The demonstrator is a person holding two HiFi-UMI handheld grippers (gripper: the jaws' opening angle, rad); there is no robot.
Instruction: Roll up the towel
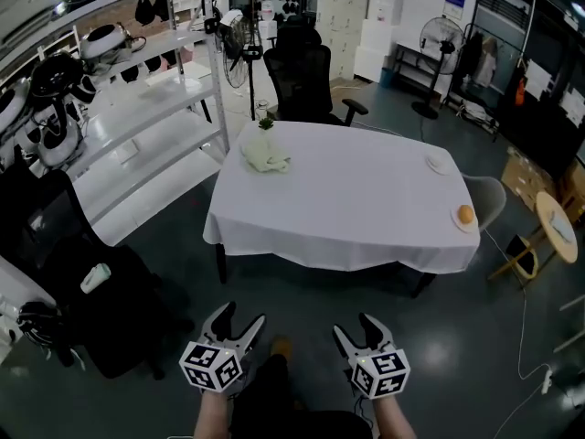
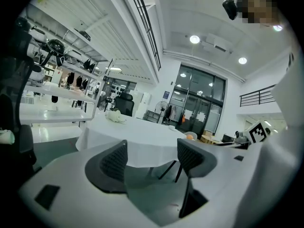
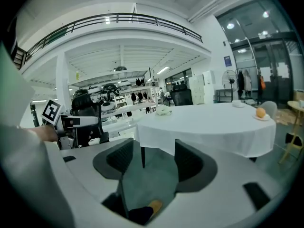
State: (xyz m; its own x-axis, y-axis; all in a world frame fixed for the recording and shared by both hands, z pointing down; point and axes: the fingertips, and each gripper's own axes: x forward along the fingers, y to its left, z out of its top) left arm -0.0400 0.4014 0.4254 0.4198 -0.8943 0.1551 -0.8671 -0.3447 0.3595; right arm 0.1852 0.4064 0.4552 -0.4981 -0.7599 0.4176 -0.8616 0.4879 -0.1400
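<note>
A crumpled pale towel (image 1: 266, 157) lies at the far left corner of the table with the white cloth (image 1: 356, 199). It shows small in the left gripper view (image 2: 115, 117) and in the right gripper view (image 3: 164, 110). Both grippers are held low in front of the table's near edge, well short of it and far from the towel. My left gripper (image 1: 243, 316) stands open with nothing between its jaws (image 2: 152, 158). My right gripper (image 1: 355, 327) is open and empty too (image 3: 153, 160).
A small plant (image 1: 266, 123) stands just behind the towel. A plate with an orange (image 1: 465, 216) and a small dish (image 1: 439, 163) sit at the table's right end. A black office chair (image 1: 306, 80) stands behind the table, shelves (image 1: 146, 126) at the left, a grey chair (image 1: 489, 199) at the right.
</note>
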